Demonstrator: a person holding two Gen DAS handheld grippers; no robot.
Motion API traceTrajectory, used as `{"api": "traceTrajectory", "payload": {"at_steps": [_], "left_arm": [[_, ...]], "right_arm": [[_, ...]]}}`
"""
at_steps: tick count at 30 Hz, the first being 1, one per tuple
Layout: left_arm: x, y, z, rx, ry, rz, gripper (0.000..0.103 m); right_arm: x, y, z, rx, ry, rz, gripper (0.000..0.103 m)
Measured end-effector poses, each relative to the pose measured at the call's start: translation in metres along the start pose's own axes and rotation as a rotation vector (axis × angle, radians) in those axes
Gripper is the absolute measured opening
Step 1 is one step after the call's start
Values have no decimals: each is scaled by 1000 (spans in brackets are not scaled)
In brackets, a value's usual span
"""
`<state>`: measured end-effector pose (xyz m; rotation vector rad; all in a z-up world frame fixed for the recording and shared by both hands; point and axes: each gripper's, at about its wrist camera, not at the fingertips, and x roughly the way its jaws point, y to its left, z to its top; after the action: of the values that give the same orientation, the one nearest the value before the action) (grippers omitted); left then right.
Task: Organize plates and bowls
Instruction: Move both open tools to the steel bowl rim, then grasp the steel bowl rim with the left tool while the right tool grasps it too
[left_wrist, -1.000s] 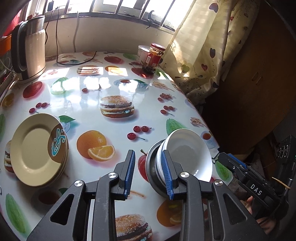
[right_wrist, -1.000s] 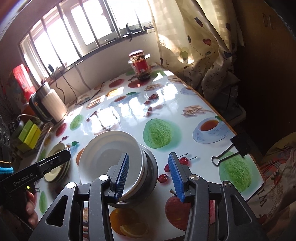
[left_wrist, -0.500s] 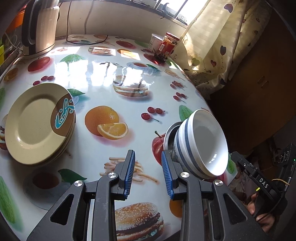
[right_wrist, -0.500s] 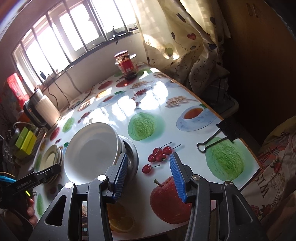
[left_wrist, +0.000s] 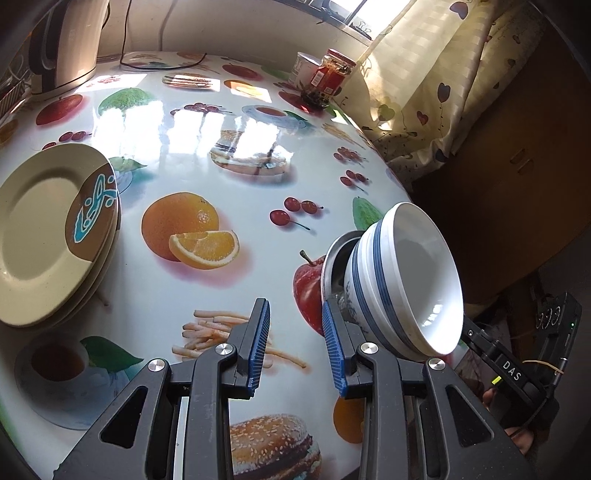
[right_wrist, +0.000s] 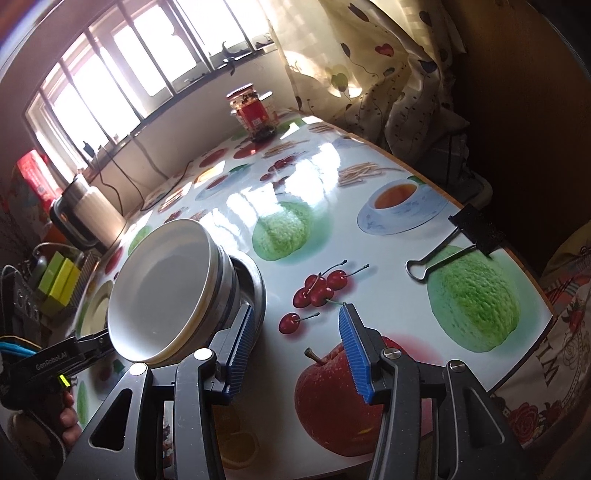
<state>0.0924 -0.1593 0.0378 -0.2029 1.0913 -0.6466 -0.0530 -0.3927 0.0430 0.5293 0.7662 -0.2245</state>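
A stack of white bowls with blue bands (left_wrist: 413, 280) sits nested in a metal bowl (left_wrist: 334, 258) near the table's right edge; it also shows in the right wrist view (right_wrist: 162, 288). A stack of cream plates with a brown and teal patch (left_wrist: 48, 232) lies at the left. My left gripper (left_wrist: 295, 347) is open and empty, just left of the bowl stack. My right gripper (right_wrist: 299, 354) is open and empty, just right of the bowl stack, its left finger close to the metal bowl (right_wrist: 255, 284).
The table wears a glossy fruit-print cloth (left_wrist: 229, 155). A kettle (left_wrist: 62, 44) stands at the back left, a red-labelled jar (left_wrist: 328, 79) and a cup at the back right. A black binder clip (right_wrist: 458, 236) lies by the right edge. A curtain (right_wrist: 369, 66) hangs beyond.
Both grippers have drawn back and away from the bowl stack, which now sits to the side of each gripper instead of between the fingers. The stack stays in the metal bowl.
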Motion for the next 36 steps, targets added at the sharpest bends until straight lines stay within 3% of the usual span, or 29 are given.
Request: {"api": "traceTrajectory", "payload": {"at_steps": [26, 31, 36], "left_arm": [[22, 2, 6, -22, 33, -88, 31], [22, 3, 5, -14, 28, -97, 31], [22, 5, 4, -20, 22, -106, 30]], "right_arm": [[30, -3, 8, -4, 46, 106, 47], [36, -14, 6, 57, 68, 189, 44], [36, -11, 4, 35, 48, 221, 31]]}}
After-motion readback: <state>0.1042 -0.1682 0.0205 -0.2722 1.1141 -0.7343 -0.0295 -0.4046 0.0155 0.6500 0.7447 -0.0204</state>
